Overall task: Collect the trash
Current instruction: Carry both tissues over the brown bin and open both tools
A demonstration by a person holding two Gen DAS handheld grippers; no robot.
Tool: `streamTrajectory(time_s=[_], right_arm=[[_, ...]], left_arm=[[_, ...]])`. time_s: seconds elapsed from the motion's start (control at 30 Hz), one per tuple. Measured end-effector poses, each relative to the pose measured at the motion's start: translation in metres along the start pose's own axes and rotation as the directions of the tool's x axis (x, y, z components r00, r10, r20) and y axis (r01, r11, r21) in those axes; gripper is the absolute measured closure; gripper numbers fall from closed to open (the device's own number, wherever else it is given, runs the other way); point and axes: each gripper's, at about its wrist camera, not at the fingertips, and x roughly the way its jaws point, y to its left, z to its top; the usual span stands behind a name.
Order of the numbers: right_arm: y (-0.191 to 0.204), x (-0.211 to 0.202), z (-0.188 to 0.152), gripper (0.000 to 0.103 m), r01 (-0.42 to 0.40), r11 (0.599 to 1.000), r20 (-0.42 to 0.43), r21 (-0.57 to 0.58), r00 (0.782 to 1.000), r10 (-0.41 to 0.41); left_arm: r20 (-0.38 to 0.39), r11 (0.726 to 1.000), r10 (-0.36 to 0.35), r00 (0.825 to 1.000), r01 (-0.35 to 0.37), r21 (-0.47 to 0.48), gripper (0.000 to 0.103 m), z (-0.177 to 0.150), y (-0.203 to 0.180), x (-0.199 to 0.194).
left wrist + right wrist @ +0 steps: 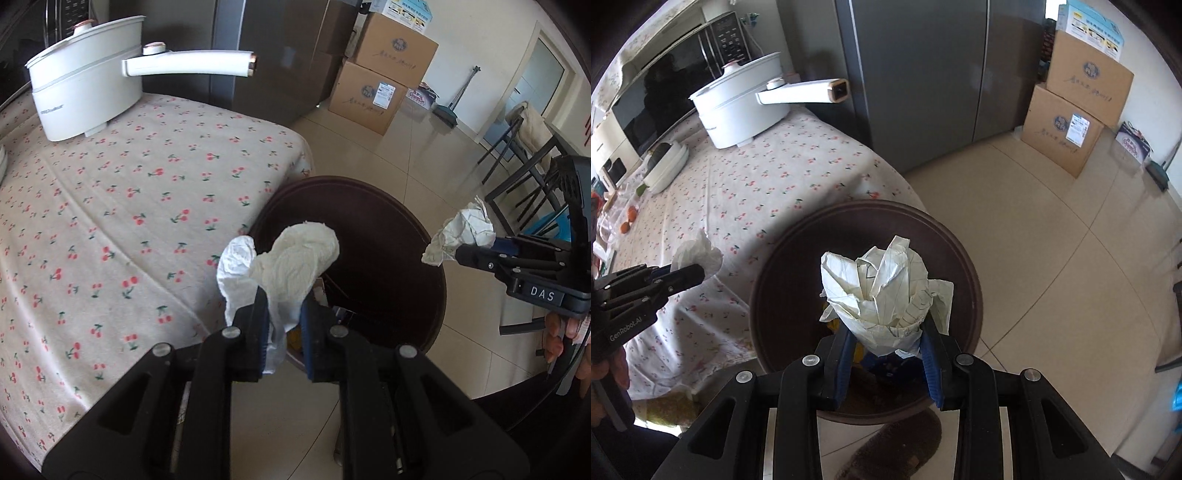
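Observation:
My left gripper (283, 314) is shut on a crumpled white tissue (291, 258), held over the near rim of a round dark brown trash bin (388, 236) that stands on the floor beside the table. My right gripper (886, 332) is shut on a crumpled sheet of lined paper (882, 288), right above the same trash bin (798, 258). Some trash lies at the bin's bottom. In the left wrist view the right gripper (458, 254) shows at the right with the paper (461, 230). In the right wrist view the left gripper (698, 275) with the tissue (698, 254) shows at the left.
A table with a cherry-print cloth (110, 206) fills the left side; a white electric pot (88, 77) with a long handle stands on it. Stacked cardboard boxes (1075, 107) and a grey fridge (923, 74) stand at the back. A dark chair (524, 162) stands to the right.

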Motion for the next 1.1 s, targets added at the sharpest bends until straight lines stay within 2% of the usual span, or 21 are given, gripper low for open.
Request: streamTrajectory(time_s=[0.07, 0.1, 0.17, 0.23, 0.27, 0.4, 0.6, 0.67, 0.7, 0.73, 0.77, 0.97, 1.1], right_arm=[[-0.01, 0.002, -0.002, 0.069, 0.0, 1.0, -0.008, 0.02, 1.0, 0.0], [-0.014, 0.002, -0.003, 0.069, 0.001, 1.0, -0.01, 0.027, 1.0, -0.001], [-0.021, 0.002, -0.005, 0.069, 0.005, 0.999, -0.011, 0.037, 1.0, -0.005], [-0.025, 0.001, -0.004, 0.069, 0.004, 0.999, -0.011, 0.044, 1.0, -0.003], [-0.025, 0.001, -0.004, 0.068, 0.003, 0.999, -0.01, 0.045, 1.0, -0.002], [-0.024, 0.0, -0.002, 0.068, -0.002, 0.999, -0.005, 0.045, 1.0, 0.002], [-0.011, 0.0, 0.0, 0.067, -0.01, 1.0, -0.004, 0.016, 1.0, 0.01], [-0.006, -0.002, 0.001, 0.061, -0.002, 1.0, 0.015, 0.015, 1.0, 0.002], [-0.004, -0.003, 0.002, 0.053, 0.008, 1.0, 0.023, 0.017, 1.0, -0.009], [-0.002, -0.005, 0.003, 0.032, 0.021, 1.0, 0.03, 0.019, 0.999, -0.022], [0.001, -0.007, 0.005, 0.02, 0.033, 0.999, 0.044, 0.018, 0.998, -0.033], [0.022, -0.017, 0.005, 0.018, 0.054, 0.998, 0.077, -0.037, 0.996, -0.051], [0.037, -0.023, 0.003, 0.018, 0.048, 0.998, 0.084, -0.052, 0.996, -0.043]], left_arm=[[-0.001, 1.0, -0.007, 1.0, 0.007, 0.016, 0.087, 0.001, -0.006, 0.008], [0.0, 1.0, -0.009, 1.0, 0.009, 0.021, 0.081, 0.002, -0.01, 0.012], [-0.009, 1.0, -0.008, 1.0, 0.009, 0.02, 0.059, 0.003, -0.014, 0.018], [-0.024, 0.998, 0.063, 0.998, -0.063, 0.002, 0.009, 0.003, -0.015, 0.022], [-0.026, 0.995, 0.1, 0.995, -0.1, -0.005, 0.005, 0.003, -0.014, 0.022], [-0.027, 0.986, 0.164, 0.986, -0.164, -0.014, 0.004, 0.001, -0.003, 0.016], [-0.034, 0.982, 0.181, 0.983, -0.182, -0.044, 0.002, -0.007, 0.013, -0.001], [-0.029, 0.981, 0.187, 0.982, -0.188, -0.047, 0.001, -0.009, 0.015, -0.006], [-0.031, 0.98, 0.189, 0.981, -0.191, -0.048, 0.001, -0.011, 0.016, -0.008], [-0.035, 0.98, 0.191, 0.981, -0.192, -0.05, 0.001, -0.012, 0.017, -0.011], [-0.036, 0.98, 0.192, 0.981, -0.194, -0.05, 0.001, -0.012, 0.018, -0.014], [-0.005, 0.974, 0.219, 0.976, -0.219, -0.056, 0.001, -0.022, 0.024, -0.041], [0.008, 0.955, 0.287, 0.958, -0.286, -0.075, 0.001, -0.034, 0.032, -0.064]])
